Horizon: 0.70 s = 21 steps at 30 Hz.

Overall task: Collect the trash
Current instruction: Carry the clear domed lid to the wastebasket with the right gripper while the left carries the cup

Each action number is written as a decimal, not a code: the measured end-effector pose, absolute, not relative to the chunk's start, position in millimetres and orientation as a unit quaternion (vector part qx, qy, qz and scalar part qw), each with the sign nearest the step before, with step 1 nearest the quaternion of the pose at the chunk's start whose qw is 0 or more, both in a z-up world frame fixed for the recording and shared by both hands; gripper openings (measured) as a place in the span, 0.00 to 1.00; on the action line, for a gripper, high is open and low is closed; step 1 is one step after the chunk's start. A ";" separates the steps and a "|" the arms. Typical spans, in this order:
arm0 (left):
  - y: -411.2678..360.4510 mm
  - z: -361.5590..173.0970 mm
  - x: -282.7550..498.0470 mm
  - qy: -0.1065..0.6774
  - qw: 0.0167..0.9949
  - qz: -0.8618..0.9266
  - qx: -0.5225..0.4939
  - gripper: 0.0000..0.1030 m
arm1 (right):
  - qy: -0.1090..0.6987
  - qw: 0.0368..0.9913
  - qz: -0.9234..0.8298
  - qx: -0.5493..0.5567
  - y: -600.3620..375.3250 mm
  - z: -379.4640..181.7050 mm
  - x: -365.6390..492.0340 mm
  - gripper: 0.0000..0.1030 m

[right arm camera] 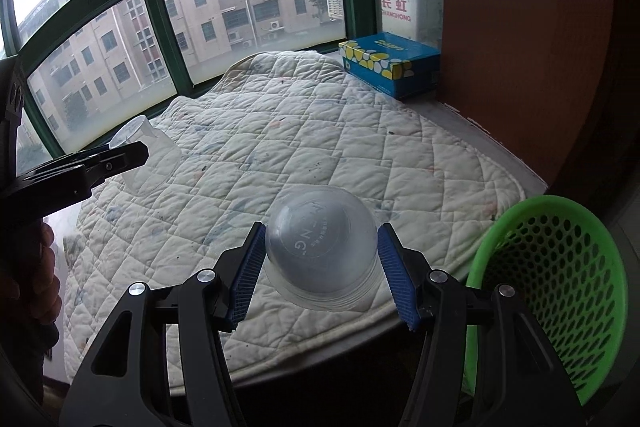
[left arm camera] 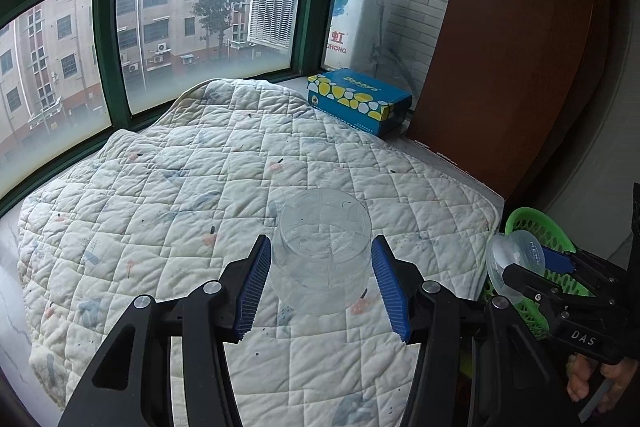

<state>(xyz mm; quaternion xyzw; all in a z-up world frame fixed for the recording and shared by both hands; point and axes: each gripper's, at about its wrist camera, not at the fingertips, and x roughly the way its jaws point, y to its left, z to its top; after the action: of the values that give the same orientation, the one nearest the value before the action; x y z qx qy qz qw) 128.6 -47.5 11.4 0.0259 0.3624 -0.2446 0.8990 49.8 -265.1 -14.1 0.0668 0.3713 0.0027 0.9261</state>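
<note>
My left gripper point(left arm camera: 321, 279) is shut on a clear plastic cup point(left arm camera: 321, 251), held bottom-forward above the quilt; the cup also shows in the right wrist view point(right arm camera: 146, 155). My right gripper point(right arm camera: 321, 271) is shut on a clear domed plastic lid point(right arm camera: 322, 251), held over the quilt's near edge; the lid also shows in the left wrist view point(left arm camera: 516, 261). A green perforated plastic basket point(right arm camera: 560, 279) stands just right of the right gripper, below the sill edge, and shows in the left wrist view point(left arm camera: 536, 231).
A white quilted pad point(left arm camera: 200, 195) covers the window sill. A blue tissue box point(left arm camera: 358, 99) sits at the far right corner by a brown wooden panel point(left arm camera: 512, 47). Green-framed windows point(left arm camera: 104, 39) run along the back.
</note>
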 end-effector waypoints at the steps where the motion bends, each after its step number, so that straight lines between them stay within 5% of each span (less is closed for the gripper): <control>1: -50.8 12.1 128.0 0.362 0.898 -0.249 0.026 0.49 | 0.370 0.926 -0.004 0.069 -269.9 -13.5 46.3 0.55; 21: -118.5 17.4 111.4 0.359 0.878 -0.314 0.044 0.49 | 0.363 0.923 -0.081 0.101 -338.8 -11.3 -1.7 0.55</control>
<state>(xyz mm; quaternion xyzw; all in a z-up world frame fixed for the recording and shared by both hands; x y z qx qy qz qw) 111.4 -118.5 17.4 0.0443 0.3589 -0.3138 0.8779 -1.7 -338.8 -11.3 0.1008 0.3625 -0.0814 0.9229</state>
